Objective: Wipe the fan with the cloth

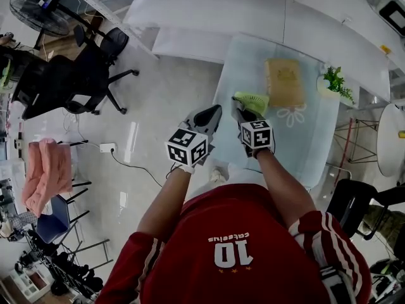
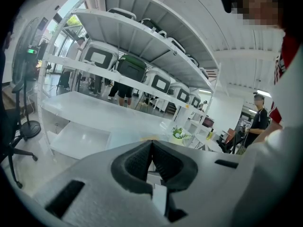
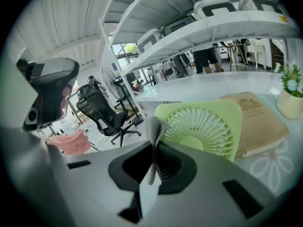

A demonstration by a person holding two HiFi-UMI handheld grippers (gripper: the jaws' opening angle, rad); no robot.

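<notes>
Your right hand-held gripper (image 3: 153, 146) has its jaws pressed together on the cloth (image 3: 154, 126). It shows as a thin grey fold standing up out of the closed pads. Directly ahead of those jaws sits the fan (image 3: 203, 126), a pale green square body with its round slatted grille turned toward the gripper. In the right gripper view the cloth's top edge overlaps the fan's left border, but you cannot tell from it whether the two touch.

From the head view, the same right hand-held gripper (image 1: 240, 114) is at the near end of the glass worktop (image 1: 231, 68), with the fan (image 1: 252, 101) just past its tip. Beyond the fan and a little to the gripper's right lies a flat tan box (image 1: 284, 81), and the fan covers its near left corner. Farther to the right of the gripper is a small potted plant (image 1: 334, 81) in a white pot.

Your left hand-held gripper (image 2: 151, 144) is fully closed, pad against pad, with nothing caught between them. It is held just to the left of the right one, over the floor (image 1: 158, 100) beside the worktop's left edge. It points toward the white shelving (image 2: 142, 46) ahead, which carries a row of cases. Well off to its left stands a black office chair (image 1: 95, 75).
</notes>
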